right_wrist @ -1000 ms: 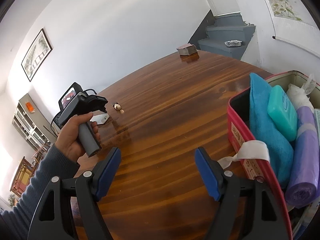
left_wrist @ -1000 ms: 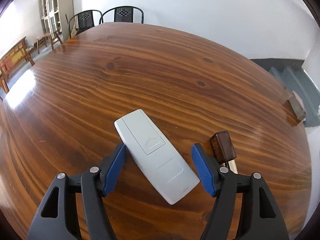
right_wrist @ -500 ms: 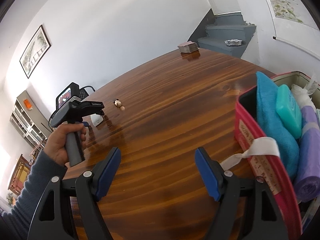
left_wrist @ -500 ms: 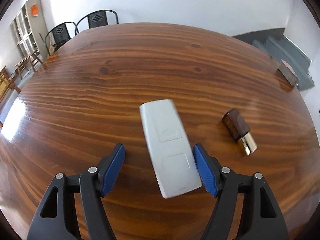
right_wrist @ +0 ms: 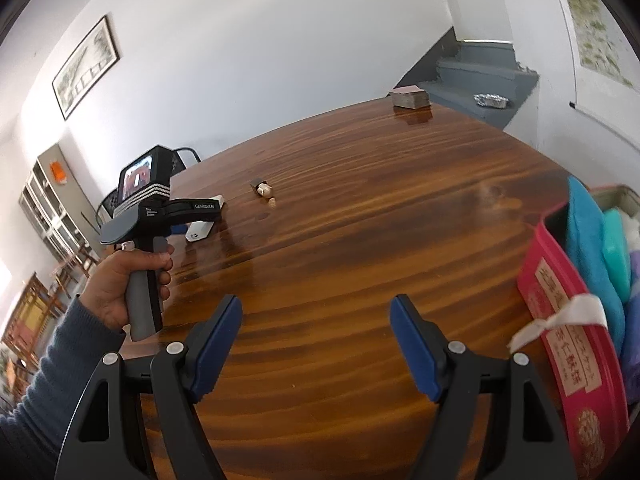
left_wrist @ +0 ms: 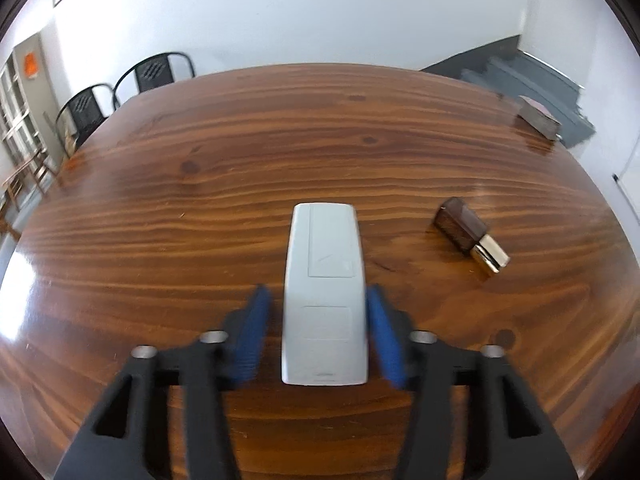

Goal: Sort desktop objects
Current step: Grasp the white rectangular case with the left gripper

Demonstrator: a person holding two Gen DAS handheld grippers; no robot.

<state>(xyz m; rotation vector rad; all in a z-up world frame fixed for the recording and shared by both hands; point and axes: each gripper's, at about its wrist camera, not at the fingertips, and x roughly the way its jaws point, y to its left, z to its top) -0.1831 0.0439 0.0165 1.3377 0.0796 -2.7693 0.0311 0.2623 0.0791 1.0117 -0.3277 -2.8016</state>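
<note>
A white remote [left_wrist: 324, 280] lies face down on the wooden table [left_wrist: 200, 240], lengthwise between the blue pads of my left gripper [left_wrist: 318, 294]. Its jaws are closing: the right pad is at the remote's edge, while a thin gap shows beside the left pad. In the right wrist view a hand [right_wrist: 120, 292] holds the left tool over the remote [right_wrist: 199, 232]. My right gripper [right_wrist: 316, 306] hovers open over bare wood with nothing between its fingers. A small brown case with a gold end [left_wrist: 468, 238] lies right of the remote.
A red box [right_wrist: 560, 320] at the right edge holds a blue cloth [right_wrist: 588, 248], a teal bar and a purple roll. A brown block [right_wrist: 410, 96] sits at the table's far edge. Black chairs [left_wrist: 152, 72] stand behind the table and grey stairs [right_wrist: 480, 76] beyond it.
My left gripper has rolled so that the remote now lies straight between its jaws, and the jaws have narrowed around it. The right gripper's view has shifted, with the red box further to the right.
</note>
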